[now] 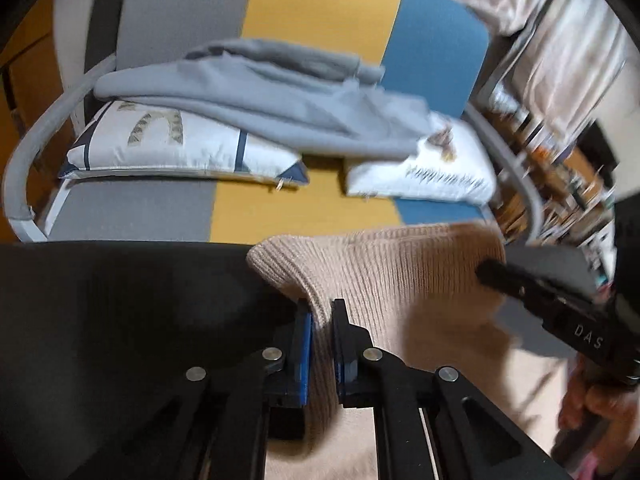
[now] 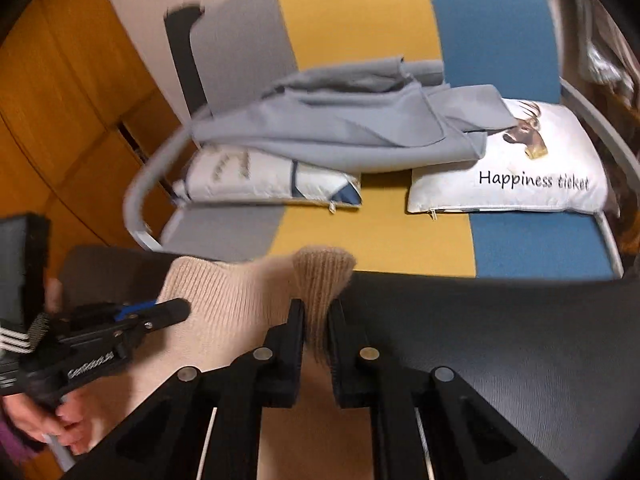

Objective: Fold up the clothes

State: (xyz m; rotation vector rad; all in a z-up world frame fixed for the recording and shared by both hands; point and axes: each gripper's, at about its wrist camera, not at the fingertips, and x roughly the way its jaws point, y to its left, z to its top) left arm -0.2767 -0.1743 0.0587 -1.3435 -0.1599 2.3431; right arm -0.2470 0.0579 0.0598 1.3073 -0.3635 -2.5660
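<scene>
A beige ribbed knit garment [image 1: 384, 280] is held up over a black table [image 1: 120, 300]. My left gripper [image 1: 322, 308] is shut on one folded edge of it, the cloth pinched between its blue pads. In the left wrist view the right gripper [image 1: 492, 272] reaches in from the right and touches the knit's far corner. In the right wrist view my right gripper [image 2: 316, 308] is shut on a bunched end of the beige knit [image 2: 224, 300]. The left gripper [image 2: 176, 310] shows at the left of that view, held by a hand [image 2: 52, 428].
Behind the table stands a sofa [image 1: 312, 12] with grey, yellow and blue panels. Two white printed cushions [image 2: 520, 176] [image 2: 264, 180] lie on it, with a rumpled grey garment [image 2: 352, 128] draped across them. Orange wooden cabinets [image 2: 60, 100] are at the left.
</scene>
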